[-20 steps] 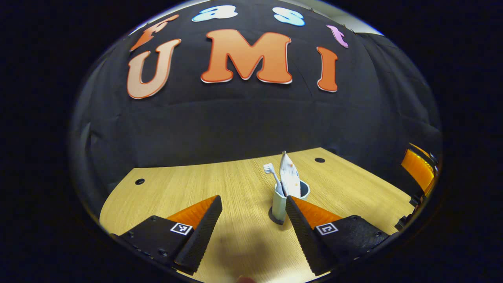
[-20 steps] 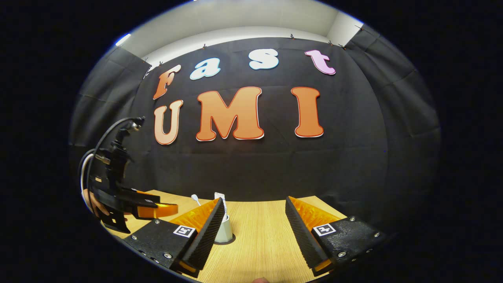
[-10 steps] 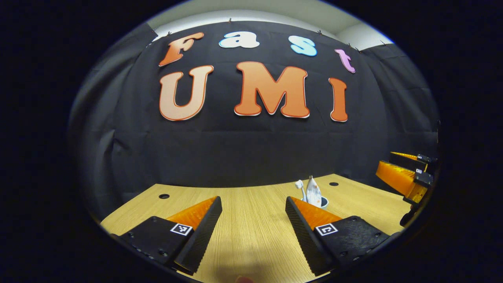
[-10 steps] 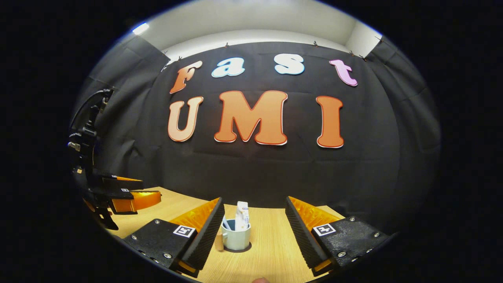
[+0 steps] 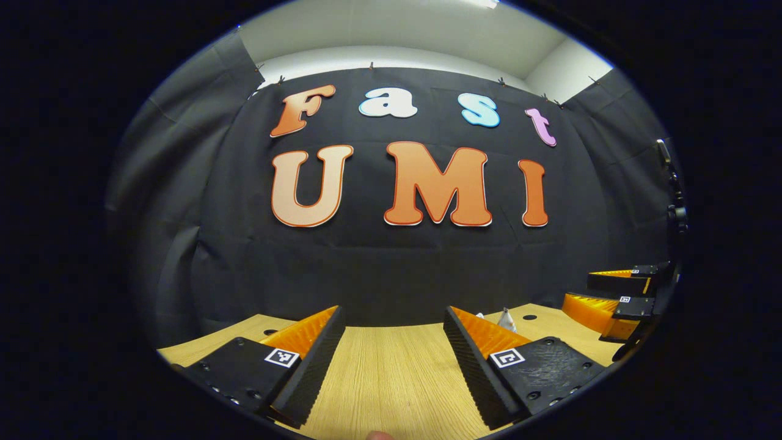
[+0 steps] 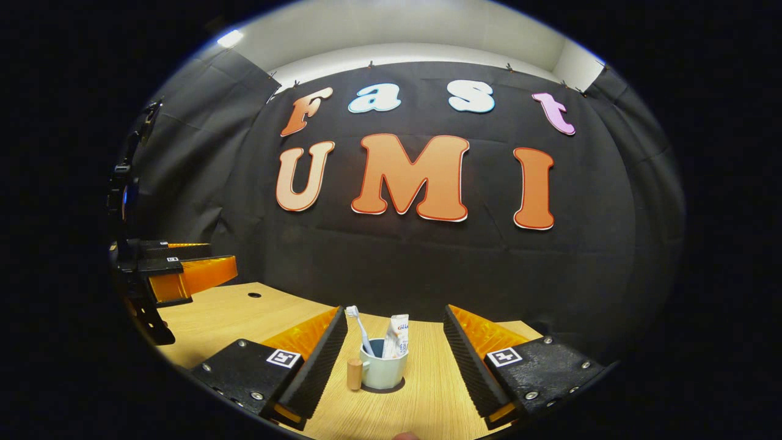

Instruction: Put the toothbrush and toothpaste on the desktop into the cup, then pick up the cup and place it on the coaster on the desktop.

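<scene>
Right gripper view looks along the right gripper (image 6: 394, 360), whose fingers stand wide apart and grasp nothing, straight at the pale green cup (image 6: 383, 371). The cup stands upright on the wooden desktop (image 6: 244, 311), seated on a dark round coaster (image 6: 397, 387) whose edge shows under its base. A wooden-ended handle sticks out from the cup's left side. Inside the cup, the toothbrush (image 6: 360, 329) leans left with its bristled head up, and the toothpaste tube (image 6: 397, 335) stands beside it on the right. At this view's left edge the left gripper (image 6: 204, 272) hovers above the desktop, well apart from the cup.

Left gripper view gives far less of the cup: past its own right finger, a white tip (image 5: 506, 319) pokes up, too small to tell whether it is brush or tube. Its fingers are likewise spread and hold nothing. The right gripper (image 5: 589, 292) shows at the right edge, raised above the desktop (image 5: 391, 366), its fingers released.
</scene>
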Demonstrator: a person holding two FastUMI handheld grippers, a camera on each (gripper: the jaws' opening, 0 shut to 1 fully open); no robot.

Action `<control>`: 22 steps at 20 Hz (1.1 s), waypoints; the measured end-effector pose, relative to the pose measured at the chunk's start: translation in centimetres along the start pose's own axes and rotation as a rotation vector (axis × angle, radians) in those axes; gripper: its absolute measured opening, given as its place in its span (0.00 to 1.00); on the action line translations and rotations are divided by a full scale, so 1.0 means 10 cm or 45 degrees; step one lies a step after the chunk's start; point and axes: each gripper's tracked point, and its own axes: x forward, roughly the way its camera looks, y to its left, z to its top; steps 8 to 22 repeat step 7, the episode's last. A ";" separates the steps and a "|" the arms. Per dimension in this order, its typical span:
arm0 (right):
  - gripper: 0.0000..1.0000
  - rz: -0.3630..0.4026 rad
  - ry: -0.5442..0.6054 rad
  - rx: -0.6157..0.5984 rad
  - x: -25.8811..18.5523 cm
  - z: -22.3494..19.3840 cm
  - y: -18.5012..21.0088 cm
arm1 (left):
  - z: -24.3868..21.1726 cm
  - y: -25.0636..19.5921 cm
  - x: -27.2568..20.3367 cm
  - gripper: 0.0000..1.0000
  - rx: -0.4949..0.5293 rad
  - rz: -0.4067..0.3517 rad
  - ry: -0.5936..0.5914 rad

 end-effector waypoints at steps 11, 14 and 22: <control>0.97 0.057 -0.030 -0.014 0.04 0.06 0.15 | -0.07 0.07 0.02 0.97 0.012 0.031 0.005; 0.97 0.057 -0.030 -0.014 0.04 0.06 0.15 | -0.07 0.07 0.02 0.97 0.012 0.031 0.005; 0.97 0.057 -0.030 -0.014 0.04 0.06 0.15 | -0.07 0.07 0.02 0.97 0.012 0.031 0.005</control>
